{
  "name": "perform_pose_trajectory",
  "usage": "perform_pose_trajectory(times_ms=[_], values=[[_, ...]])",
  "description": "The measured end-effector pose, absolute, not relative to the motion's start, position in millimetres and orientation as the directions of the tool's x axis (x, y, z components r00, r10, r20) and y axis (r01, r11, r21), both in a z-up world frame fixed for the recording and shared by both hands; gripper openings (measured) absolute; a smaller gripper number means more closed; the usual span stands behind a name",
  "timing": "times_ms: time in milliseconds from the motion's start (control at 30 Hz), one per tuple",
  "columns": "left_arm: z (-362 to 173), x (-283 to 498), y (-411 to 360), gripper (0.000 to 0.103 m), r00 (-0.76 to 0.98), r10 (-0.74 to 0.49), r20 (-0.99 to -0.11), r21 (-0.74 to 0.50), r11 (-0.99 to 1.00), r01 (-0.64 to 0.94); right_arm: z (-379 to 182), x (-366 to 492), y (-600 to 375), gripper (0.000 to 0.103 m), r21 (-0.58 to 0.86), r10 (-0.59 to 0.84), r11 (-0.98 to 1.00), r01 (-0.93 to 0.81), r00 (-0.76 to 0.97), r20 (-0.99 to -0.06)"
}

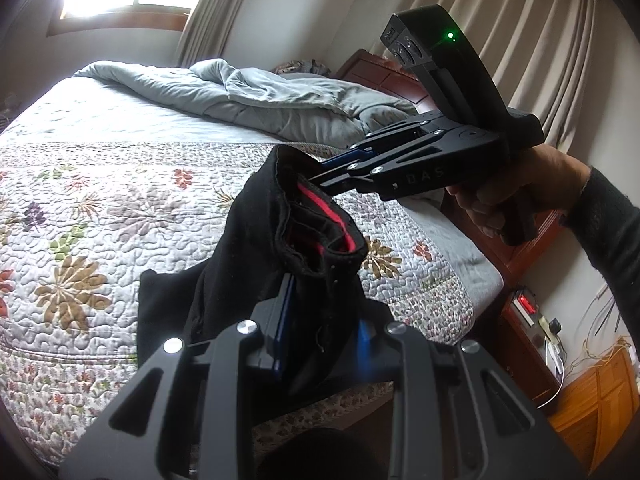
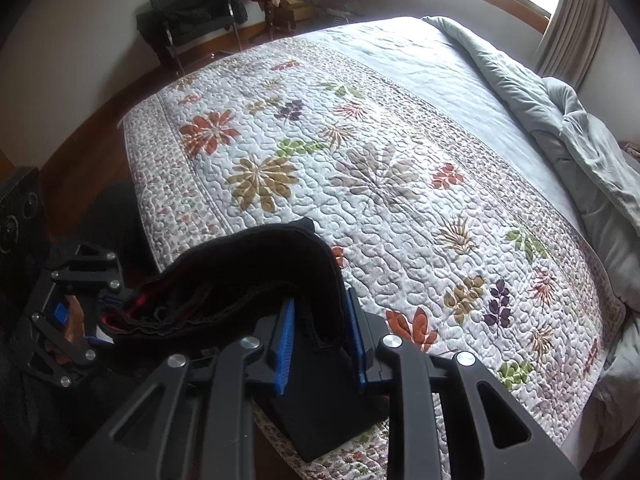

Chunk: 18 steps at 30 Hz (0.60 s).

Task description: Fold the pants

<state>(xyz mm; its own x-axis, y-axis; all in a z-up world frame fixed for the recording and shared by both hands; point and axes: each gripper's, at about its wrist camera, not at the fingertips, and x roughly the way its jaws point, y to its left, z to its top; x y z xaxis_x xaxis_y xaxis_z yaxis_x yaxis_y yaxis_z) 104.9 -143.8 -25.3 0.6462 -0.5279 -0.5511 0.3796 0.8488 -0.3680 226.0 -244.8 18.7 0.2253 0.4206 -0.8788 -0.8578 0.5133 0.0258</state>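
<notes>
- Left wrist view: the black pants point(image 1: 256, 240), their waistband showing a red lining, hung bunched above the near edge of the floral quilt point(image 1: 100, 216), stretched between two claws.
- The left gripper point(image 1: 320, 320) stood narrow, its blue pads clamped on the near part of the waistband, dark cloth spilling over both fingers.
- The right gripper point(image 1: 316, 178), held in a person's hand point(image 1: 504, 204) at the right, reached in from the far right; its tips pinched the far rim of the waistband.
- Right wrist view: the right gripper point(image 2: 320, 340) had a fold of the pants point(image 2: 240, 272) between its blue pads point(image 2: 282, 352), jaws narrow and gripping the cloth.
- The left gripper point(image 2: 102, 320) bit the other end of the waistband at the near left.
- A rumpled grey duvet point(image 2: 560, 120) lay along the far right of the bed; a black chair point(image 2: 188, 16) stood by the far wall.
</notes>
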Motion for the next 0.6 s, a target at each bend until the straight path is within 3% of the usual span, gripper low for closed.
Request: perform_pose_trajectory(times_ms=[600], values=[[-72, 131, -200, 0.026, 0.553, -0.543, -0.632, -0.349, 0.836, 0.422, -48, 245, -296, 0.022, 0.091, 0.417, 0.557, -0.826, 0.182, -0.891]])
